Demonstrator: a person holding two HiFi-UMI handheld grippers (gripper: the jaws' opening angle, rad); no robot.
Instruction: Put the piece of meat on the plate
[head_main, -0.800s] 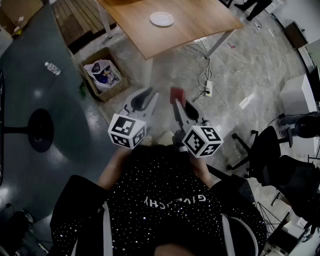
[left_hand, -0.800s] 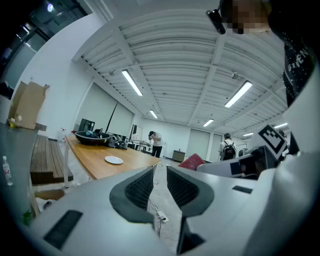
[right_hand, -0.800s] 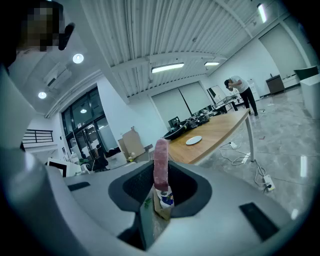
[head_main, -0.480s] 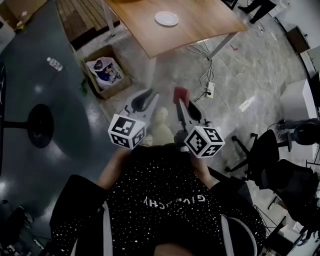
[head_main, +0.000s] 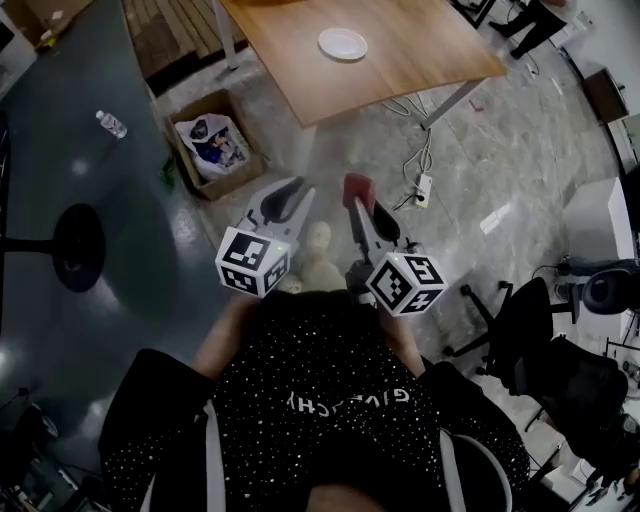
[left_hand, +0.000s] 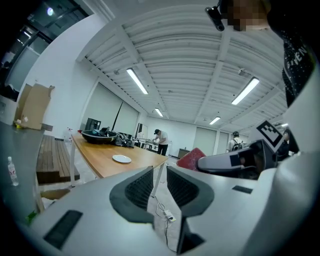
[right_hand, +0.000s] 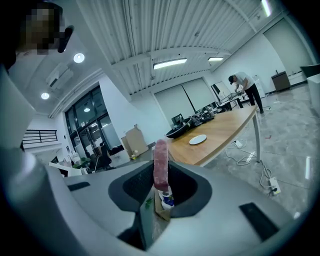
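Where the meat (right_hand: 160, 164) was: one piece, upright, clamped between the right gripper's (right_hand: 161, 182) jaws, its tip poking past them.
Grippers: two, side by side; the left gripper (left_hand: 160, 177) had its jaws a narrow gap apart, with only floor seen through.
Plate: one (head_main: 342, 43), at 12 o'clock, well inside the table (head_main: 420, 60) edges.
Table: one, its near edge well apart from both grippers.
Floor room: an open stretch toward 12 o'clock.
Obstacles: one box (head_main: 212, 150) at 10 o'clock, one bottle (head_main: 110, 124) beyond it, one power strip (head_main: 422, 185) at 1 o'clock, chairs (head_main: 530, 325) at 4 o'clock.
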